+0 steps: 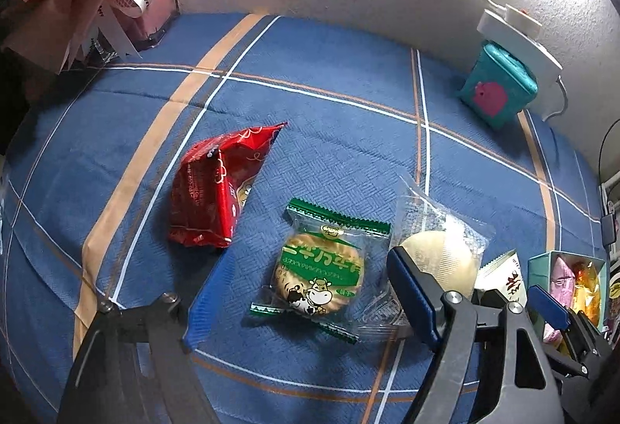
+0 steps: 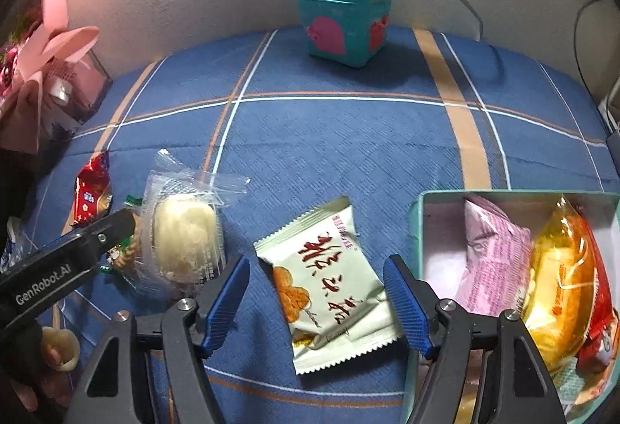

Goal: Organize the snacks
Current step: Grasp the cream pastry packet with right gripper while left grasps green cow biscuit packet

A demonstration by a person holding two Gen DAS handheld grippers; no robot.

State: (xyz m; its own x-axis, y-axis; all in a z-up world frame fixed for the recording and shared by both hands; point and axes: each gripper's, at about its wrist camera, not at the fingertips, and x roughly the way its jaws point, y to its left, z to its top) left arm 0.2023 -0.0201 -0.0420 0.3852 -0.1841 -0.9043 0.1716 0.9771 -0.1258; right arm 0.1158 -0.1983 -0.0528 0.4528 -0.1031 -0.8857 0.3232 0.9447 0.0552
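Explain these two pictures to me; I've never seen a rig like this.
A person holds a two-finger gripper in each hand, each with a fisheye camera looking along its blue-padded fingers. One picture is from each. On the blue plaid cloth, the left gripper straddles a green cow-print biscuit packet, beside a red packet and a clear-wrapped pale cake. The right gripper straddles a cream packet. Neither pad visibly presses yet. A teal box already contains snacks.
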